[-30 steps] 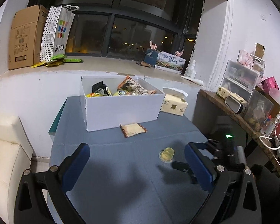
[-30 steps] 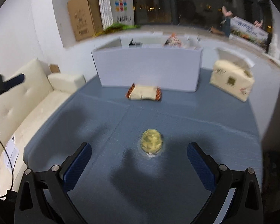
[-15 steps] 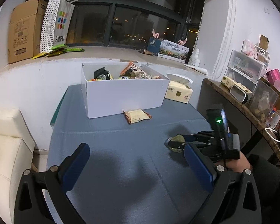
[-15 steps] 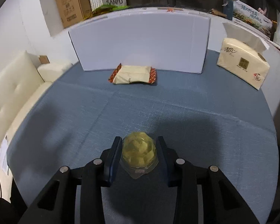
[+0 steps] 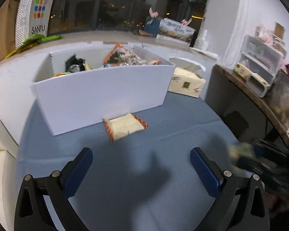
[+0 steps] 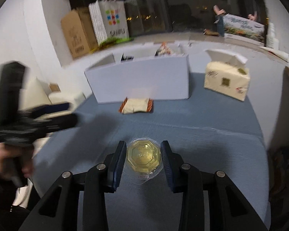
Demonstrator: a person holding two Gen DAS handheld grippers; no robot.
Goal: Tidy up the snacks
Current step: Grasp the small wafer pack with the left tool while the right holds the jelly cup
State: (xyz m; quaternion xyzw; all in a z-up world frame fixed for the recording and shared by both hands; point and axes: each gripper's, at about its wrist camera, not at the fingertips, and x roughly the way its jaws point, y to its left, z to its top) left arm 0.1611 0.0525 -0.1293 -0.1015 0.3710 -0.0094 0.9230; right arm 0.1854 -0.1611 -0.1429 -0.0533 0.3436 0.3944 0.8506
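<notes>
Jaws of the right gripper [image 6: 144,155] are closed nearly together on the jelly cup [image 6: 144,156], one blue pad touching each side of it, low in the middle of the right wrist view. Straight ahead of these jaws, higher in the frame, stands the white box [image 6: 142,79], so in my judgement the coming move is a carry forward and up over its near wall. This cup is round and squat with no clear long axis. It is clear plastic with yellow filling, an eight-sided face turned toward the camera and a thin rim sticking out below.

Between the cup and the box lies the snack packet [image 6: 136,105], cream with orange ends. Its long axis runs left to right, and it sits just beside the foot of the box wall. In the left wrist view this packet [image 5: 125,126] is above and between the jaws of the left gripper [image 5: 141,165], which stand wide open and hold nothing. I judge that the left one is the free hand for it.

Several packets already show inside the white box [image 5: 98,94]. All stand on the blue-grey worktop [image 6: 212,134], with a tissue pack [image 6: 226,81] at the upper right.
</notes>
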